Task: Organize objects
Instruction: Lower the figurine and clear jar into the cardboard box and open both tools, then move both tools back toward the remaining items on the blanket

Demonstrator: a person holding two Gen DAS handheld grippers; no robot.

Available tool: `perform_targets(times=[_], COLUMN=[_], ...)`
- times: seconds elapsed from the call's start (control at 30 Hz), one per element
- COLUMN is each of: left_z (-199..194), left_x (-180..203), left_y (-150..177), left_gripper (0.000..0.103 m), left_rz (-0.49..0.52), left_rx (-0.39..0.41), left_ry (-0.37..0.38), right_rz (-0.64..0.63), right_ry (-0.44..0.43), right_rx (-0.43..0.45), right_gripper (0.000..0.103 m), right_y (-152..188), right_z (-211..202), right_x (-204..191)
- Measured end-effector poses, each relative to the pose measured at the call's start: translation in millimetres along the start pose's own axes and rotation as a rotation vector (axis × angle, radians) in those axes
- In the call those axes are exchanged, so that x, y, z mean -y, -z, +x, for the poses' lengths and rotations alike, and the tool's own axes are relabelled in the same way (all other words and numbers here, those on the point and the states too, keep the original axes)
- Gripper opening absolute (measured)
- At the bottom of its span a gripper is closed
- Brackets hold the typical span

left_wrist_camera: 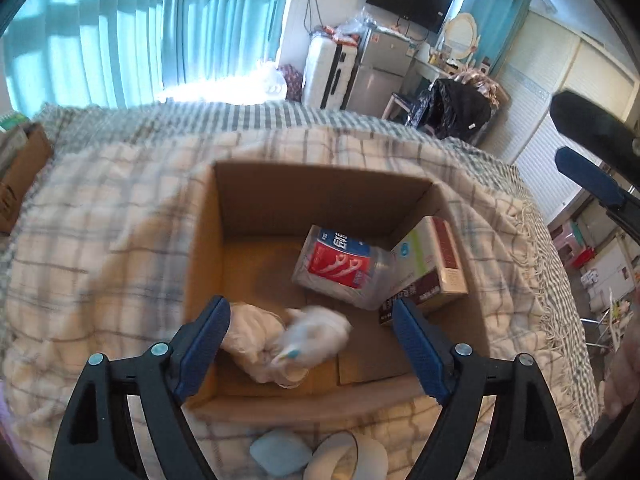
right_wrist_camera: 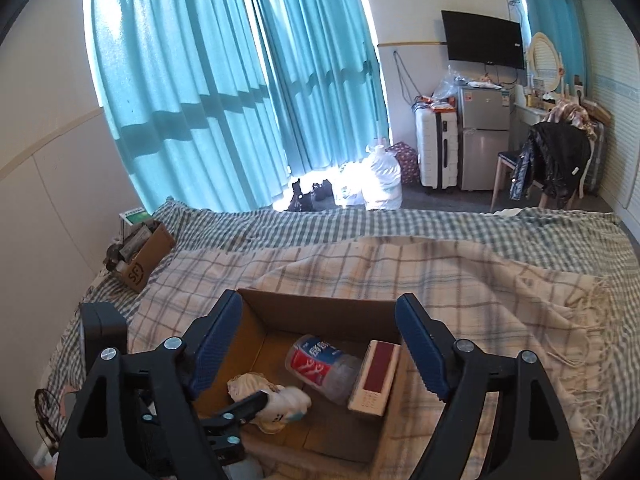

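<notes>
The bed (right_wrist_camera: 460, 240) carries the box (left_wrist_camera: 324, 188). Inside lie a carton (left_wrist_camera: 432, 264), jar (left_wrist_camera: 340, 266) and white bag (left_wrist_camera: 280, 336). Left gripper (left_wrist_camera: 310, 328) and right gripper (right_wrist_camera: 320, 344): fingers apart, holding nothing. Withdraw straight up, clear of the box walls.

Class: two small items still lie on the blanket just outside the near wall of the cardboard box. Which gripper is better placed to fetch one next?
Probably left. The left gripper hangs open over the box, directly above the pale blue item and white item.
</notes>
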State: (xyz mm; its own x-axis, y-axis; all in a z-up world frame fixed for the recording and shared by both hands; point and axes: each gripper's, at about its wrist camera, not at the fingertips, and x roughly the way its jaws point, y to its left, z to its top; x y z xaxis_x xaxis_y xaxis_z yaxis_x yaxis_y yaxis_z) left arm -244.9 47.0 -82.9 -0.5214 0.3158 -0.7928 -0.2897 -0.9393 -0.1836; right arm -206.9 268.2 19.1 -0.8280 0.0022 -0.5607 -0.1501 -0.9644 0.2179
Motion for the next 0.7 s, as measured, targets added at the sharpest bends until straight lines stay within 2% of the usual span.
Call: perform_targets(times=[0.1,0.27,0.33,0.4,0.53,0.7], left_z=[-30.5,-91.7,-110.3,-123.7,-137.1,-146.1], left_x=[4.1,9.2,6.8,6.0,2.5,-1.9], left_y=[0.3,3.3,8.6,16.5,36.6,66.8], left_gripper=[0.093,0.103,0.103,0.103,0.103,0.103], left_rz=[0.015,0.0,-0.003,-0.006,-0.023,-0.041], left_rx=[0.053,0.157,0.189,0.198,0.192,0.192], left_ry=[-0.024,-0.055,-0.072,-0.087,-0.103,-0.146], right_rz=[-0.008,-0.021,-0.019,-0.012,-0.025,-0.031], right_ry=[0.046,0.071,0.08,0.085,0.086,0.109], right_rx=[0.022,0.052,0.064,0.084,0.086,0.086], right_gripper=[0.081,0.082,0.09,0.094,0.095,0.101], right_y=[-1.3,1.5,6.5,14.2,33.3,61.5], right_z=[-30.4,-81.6,-107.0,-130.3,-166.7,-188.8], right_x=[-0.9,-7.3,-9.7,-11.7,-16.9,-15.3])
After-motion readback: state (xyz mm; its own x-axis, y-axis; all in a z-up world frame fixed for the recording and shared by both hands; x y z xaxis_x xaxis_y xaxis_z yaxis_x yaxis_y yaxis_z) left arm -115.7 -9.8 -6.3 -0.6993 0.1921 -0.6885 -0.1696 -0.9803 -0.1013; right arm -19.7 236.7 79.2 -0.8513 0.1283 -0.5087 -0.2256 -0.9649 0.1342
